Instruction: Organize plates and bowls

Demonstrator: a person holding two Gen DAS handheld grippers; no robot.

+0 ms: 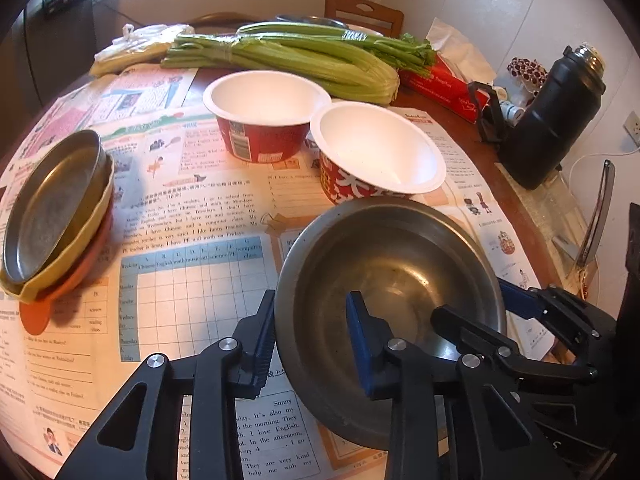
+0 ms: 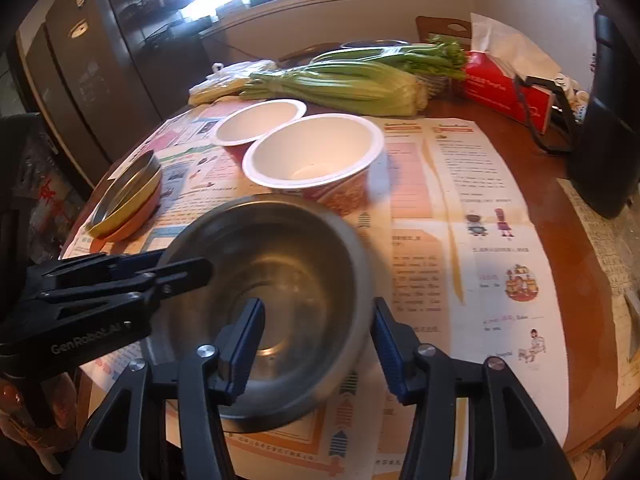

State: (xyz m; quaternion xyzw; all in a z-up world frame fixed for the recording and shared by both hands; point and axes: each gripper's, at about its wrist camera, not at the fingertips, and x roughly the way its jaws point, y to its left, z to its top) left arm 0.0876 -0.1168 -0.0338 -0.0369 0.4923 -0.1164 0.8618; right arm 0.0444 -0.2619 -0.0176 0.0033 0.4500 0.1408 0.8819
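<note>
A steel bowl (image 1: 396,280) (image 2: 280,280) sits near the table's front on newspaper. My left gripper (image 1: 312,340) straddles its left rim, one finger outside and one inside, jaws open. My right gripper (image 2: 320,344) straddles its right rim the same way, jaws open. Two red paper bowls with white insides (image 1: 264,100) (image 1: 376,148) stand behind it, also in the right wrist view (image 2: 260,120) (image 2: 316,152). A stack of plates (image 1: 52,220) (image 2: 128,200), steel on yellow on orange, lies at the left.
Celery bunches (image 1: 288,56) lie across the far side. A red tissue box (image 1: 444,84), a black flask (image 1: 556,120) and a cleaver (image 1: 596,220) are at the right. Newspaper (image 1: 180,240) covers the round wooden table.
</note>
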